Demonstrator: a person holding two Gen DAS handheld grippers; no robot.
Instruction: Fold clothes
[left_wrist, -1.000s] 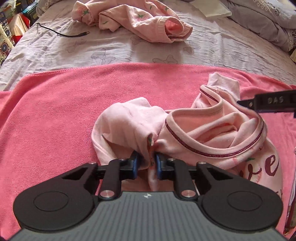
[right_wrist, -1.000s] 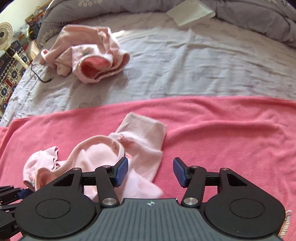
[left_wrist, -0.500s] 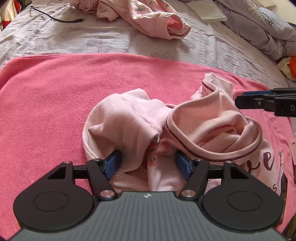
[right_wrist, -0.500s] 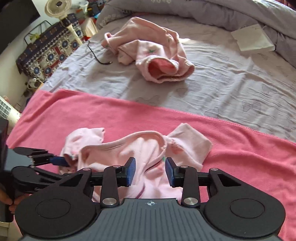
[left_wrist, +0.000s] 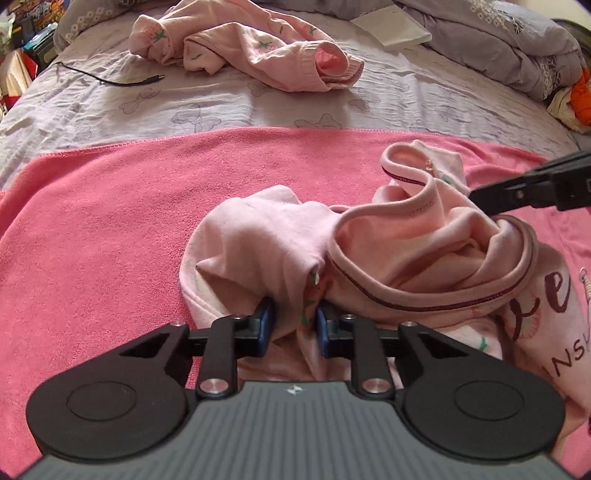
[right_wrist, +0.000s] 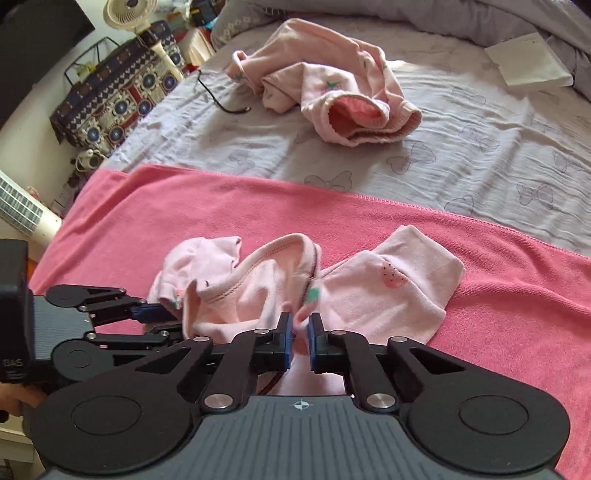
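A crumpled light pink shirt (left_wrist: 406, 251) with a dark-trimmed neckline lies on the pink towel (left_wrist: 110, 221). My left gripper (left_wrist: 293, 325) is shut on a fold of the shirt at its left shoulder. My right gripper (right_wrist: 300, 334) is shut on the shirt (right_wrist: 258, 295) near the neckline, beside the right sleeve (right_wrist: 399, 284). The right gripper's fingers (left_wrist: 517, 192) enter the left wrist view from the right edge. The left gripper (right_wrist: 155, 314) shows in the right wrist view at the shirt's left side.
A second pink garment (left_wrist: 258, 48) lies bunched on the grey bedsheet (left_wrist: 406, 103) beyond the towel. A black cable (left_wrist: 110, 79) lies to its left. A white pad (left_wrist: 391, 27) and grey duvet (left_wrist: 498, 48) lie at the back right. Bedside clutter (right_wrist: 110, 99) stands left.
Both grippers have closed on the shirt: the left was open half a second ago, and the right narrowed from wide open to shut near the neckline. The right gripper moved left toward the shirt.
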